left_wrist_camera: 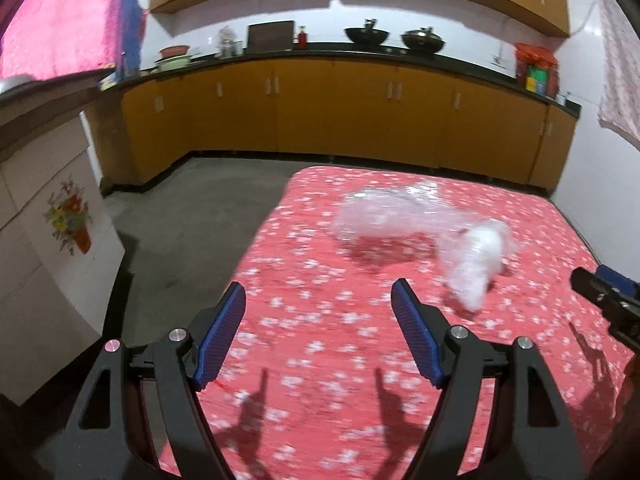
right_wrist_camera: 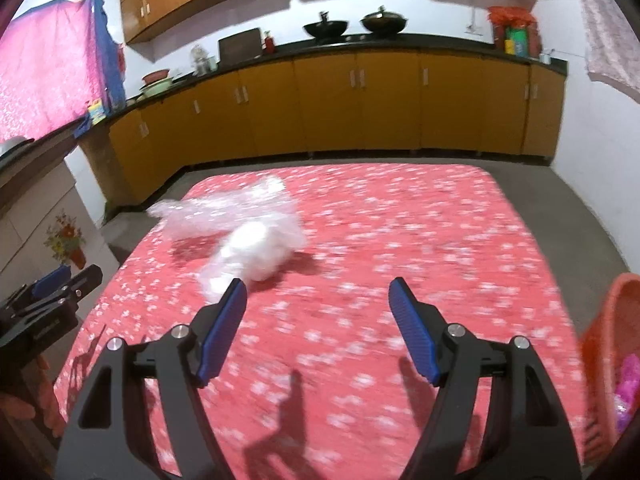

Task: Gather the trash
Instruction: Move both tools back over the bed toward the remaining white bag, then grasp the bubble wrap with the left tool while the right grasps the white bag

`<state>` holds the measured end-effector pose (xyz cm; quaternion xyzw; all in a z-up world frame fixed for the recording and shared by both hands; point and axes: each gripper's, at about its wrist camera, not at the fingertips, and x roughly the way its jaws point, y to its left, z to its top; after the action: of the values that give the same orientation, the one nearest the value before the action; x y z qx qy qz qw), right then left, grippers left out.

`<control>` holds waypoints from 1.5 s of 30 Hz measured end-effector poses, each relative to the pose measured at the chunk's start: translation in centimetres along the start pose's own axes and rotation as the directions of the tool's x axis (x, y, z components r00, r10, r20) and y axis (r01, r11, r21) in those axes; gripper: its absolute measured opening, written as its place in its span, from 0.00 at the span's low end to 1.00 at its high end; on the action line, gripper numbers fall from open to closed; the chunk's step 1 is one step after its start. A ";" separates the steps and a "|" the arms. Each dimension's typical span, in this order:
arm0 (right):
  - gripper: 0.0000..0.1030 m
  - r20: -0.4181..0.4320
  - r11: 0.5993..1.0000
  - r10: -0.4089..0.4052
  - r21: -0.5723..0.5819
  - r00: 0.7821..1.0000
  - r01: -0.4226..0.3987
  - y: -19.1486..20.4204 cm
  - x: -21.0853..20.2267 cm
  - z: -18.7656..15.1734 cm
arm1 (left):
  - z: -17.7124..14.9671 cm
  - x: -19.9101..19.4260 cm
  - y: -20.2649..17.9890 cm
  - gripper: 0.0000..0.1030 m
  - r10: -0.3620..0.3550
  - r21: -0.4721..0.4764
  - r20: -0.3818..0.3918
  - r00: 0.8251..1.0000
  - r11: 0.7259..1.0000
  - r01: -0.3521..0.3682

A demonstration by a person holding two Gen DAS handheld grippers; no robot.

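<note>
Red flowered cloth [right_wrist_camera: 400, 220] mostly bare: wide open run across its middle and right side. Only obstacle on it: crumpled clear plastic wrap [right_wrist_camera: 248, 236] toward the left. Orange basket [right_wrist_camera: 600, 344] blocks the near right edge. Cabinets [right_wrist_camera: 360, 104] wall off the far side.

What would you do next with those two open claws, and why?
Probably ease the right gripper forward and left onto the crumpled clear plastic wrap. The wrap lies loose on the red floral tablecloth, just beyond that gripper's left finger; both grippers are open and empty.
</note>
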<state>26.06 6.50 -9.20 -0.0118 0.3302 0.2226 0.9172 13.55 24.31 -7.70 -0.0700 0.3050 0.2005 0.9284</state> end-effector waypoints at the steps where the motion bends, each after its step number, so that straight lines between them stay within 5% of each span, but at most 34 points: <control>1: 0.70 -0.004 1.000 0.002 -0.010 1.000 -0.002 1.1 0.9 0.2 | 0.1 0.3 0.6 0.73 0.004 -0.012 -0.001 1.000 1.000 -0.004; 20: 0.71 -0.131 0.996 -0.063 0.061 0.989 0.072 5.7 11.0 2.5 | 2.3 4.4 5.0 0.73 0.043 -0.088 0.006 0.999 0.995 -0.042; 24: 0.41 -0.188 0.997 -0.030 0.061 0.982 0.042 5.3 12.1 2.1 | 2.7 4.6 4.3 0.75 0.026 -0.078 0.008 1.000 0.997 -0.026; 36: 0.34 -0.153 0.989 -0.098 0.098 0.983 0.114 -1.3 8.2 0.6 | 4.8 5.3 -1.3 0.95 -0.073 0.039 0.047 0.996 0.997 0.072; 45: 0.34 -0.152 0.981 -0.151 0.099 0.977 0.167 -6.1 5.9 -0.2 | 7.8 11.1 -5.6 0.98 -0.122 0.115 -0.043 0.992 0.985 0.126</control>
<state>32.55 3.37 -13.71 -0.0029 0.4054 0.1284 0.9051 28.21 24.81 -7.96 -0.0376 0.3279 0.1228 0.9360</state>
